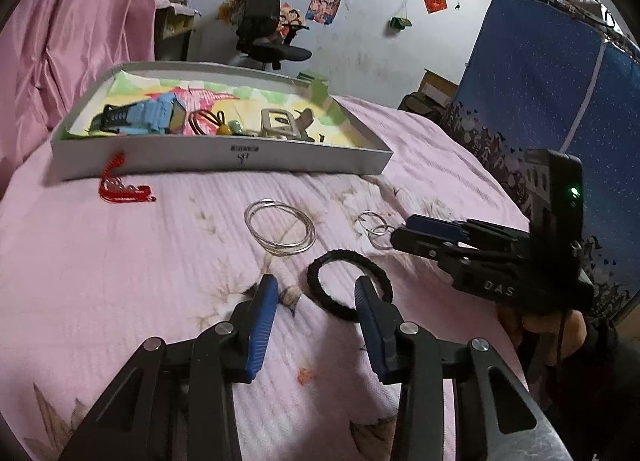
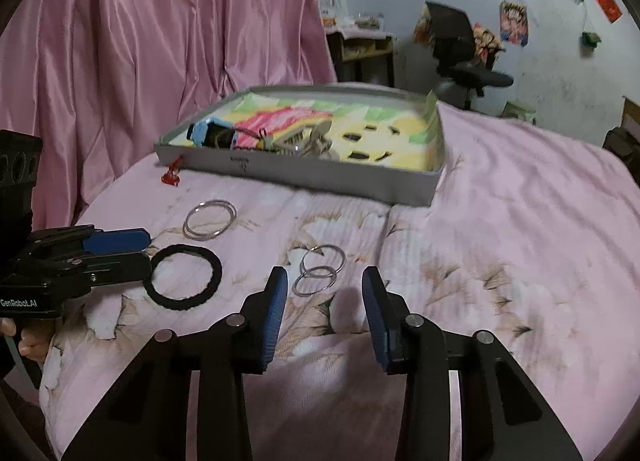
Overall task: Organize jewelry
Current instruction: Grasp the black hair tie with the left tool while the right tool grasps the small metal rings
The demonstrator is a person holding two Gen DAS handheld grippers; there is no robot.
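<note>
So we've got both grippers low over the pink bedspread point(image 2: 500, 201) with their jaws spread wide and nothing between them. In the left wrist view our left gripper point(image 1: 316, 293) sits bottom centre, its right pad overlapping the black braided ring point(image 1: 326, 261), probably lined up to pinch that rim next. Our right gripper point(image 2: 324, 285) is bottom centre of its own view, just short of the small linked hoops point(image 2: 320, 267), so that looks like its pick.

Everything loose is spread flat on the cover, well apart, which makes each piece easy to grab singly: the silver bangles point(image 1: 280, 229) mid-frame, and the red tassel charm point(image 1: 120, 185) at middle left, right against the wall of the shallow grey box point(image 1: 224, 159). That box, in the upper left of the left wrist view, already holds a blue watch point(image 1: 156, 115) plus a few other bits, so we reckon that's where it all goes. The thin hoops will likely be fiddly on soft fabric.
</note>
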